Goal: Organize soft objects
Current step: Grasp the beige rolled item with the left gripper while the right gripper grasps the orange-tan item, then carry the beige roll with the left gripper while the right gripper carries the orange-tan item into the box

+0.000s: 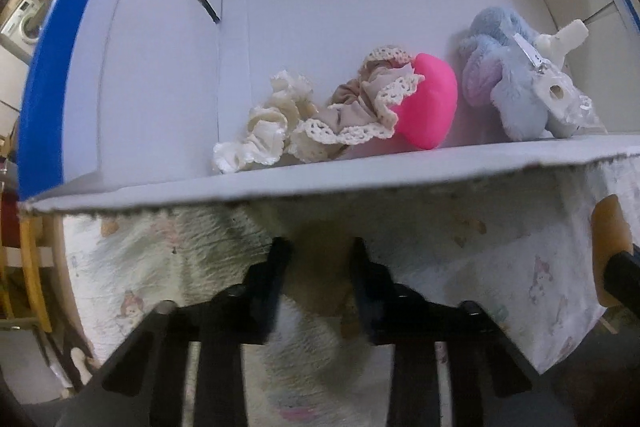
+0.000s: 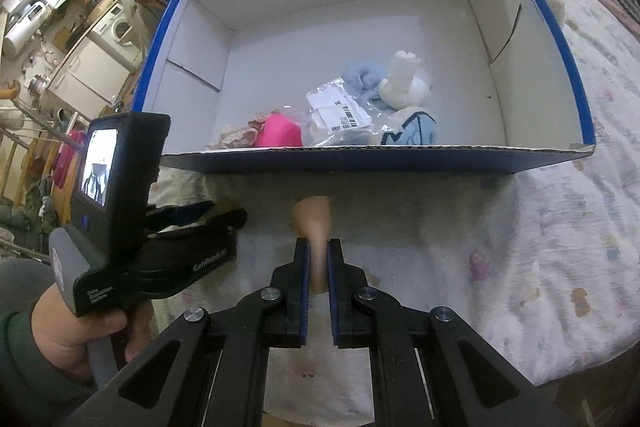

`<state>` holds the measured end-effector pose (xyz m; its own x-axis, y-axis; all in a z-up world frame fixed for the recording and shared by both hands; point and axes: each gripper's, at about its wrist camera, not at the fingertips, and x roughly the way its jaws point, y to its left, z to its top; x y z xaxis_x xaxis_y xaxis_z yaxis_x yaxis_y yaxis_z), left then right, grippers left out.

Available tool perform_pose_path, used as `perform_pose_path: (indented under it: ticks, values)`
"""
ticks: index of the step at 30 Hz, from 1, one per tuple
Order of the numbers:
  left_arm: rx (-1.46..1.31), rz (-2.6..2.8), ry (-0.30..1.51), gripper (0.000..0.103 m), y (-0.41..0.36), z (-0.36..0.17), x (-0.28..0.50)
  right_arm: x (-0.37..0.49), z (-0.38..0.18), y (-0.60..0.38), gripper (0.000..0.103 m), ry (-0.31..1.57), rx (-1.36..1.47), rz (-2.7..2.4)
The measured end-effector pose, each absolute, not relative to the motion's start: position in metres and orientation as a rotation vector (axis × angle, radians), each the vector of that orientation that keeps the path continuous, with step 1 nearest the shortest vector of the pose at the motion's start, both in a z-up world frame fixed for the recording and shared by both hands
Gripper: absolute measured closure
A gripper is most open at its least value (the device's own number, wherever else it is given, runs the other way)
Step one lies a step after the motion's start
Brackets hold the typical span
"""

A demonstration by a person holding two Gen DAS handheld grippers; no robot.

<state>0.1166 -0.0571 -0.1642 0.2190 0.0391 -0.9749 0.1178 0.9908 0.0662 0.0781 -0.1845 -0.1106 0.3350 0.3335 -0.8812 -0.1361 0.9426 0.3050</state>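
Now my right gripper [image 2: 318, 259] is pinching a tan soft piece [image 2: 314, 223] before the box [image 2: 360, 159]. My left gripper [image 1: 316, 255] is closing on a pale soft thing [image 1: 320, 267].

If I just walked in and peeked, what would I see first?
Probably the bright pink squishy thing in the big white box with blue edges, right beside the lacy scrunchies. Next to it lies a fluffy blue unicorn toy with a plastic tag. In front of the box, the right gripper pinches something soft and peach-coloured over the patterned blanket.
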Motion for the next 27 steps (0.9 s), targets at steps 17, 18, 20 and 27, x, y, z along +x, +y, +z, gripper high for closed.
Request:
perform_pose_path:
  ticks: [17,18,20,27]
  values:
    - [-0.006,-0.023,1.264,0.089,-0.008,-0.121,0.089,0.073,-0.104,-0.175,0.093,1.181,0.158,0.326]
    - [-0.01,-0.019,1.259,0.089,-0.008,-0.118,0.087,0.072,-0.104,-0.175,0.093,1.181,0.155,0.325]
    - [-0.028,-0.007,1.249,0.089,-0.002,-0.114,0.082,0.071,-0.105,-0.175,0.093,1.185,0.154,0.319]
    - [-0.045,0.017,1.189,0.089,0.003,-0.091,0.061,0.067,-0.098,-0.18,0.093,1.169,0.169,0.318]
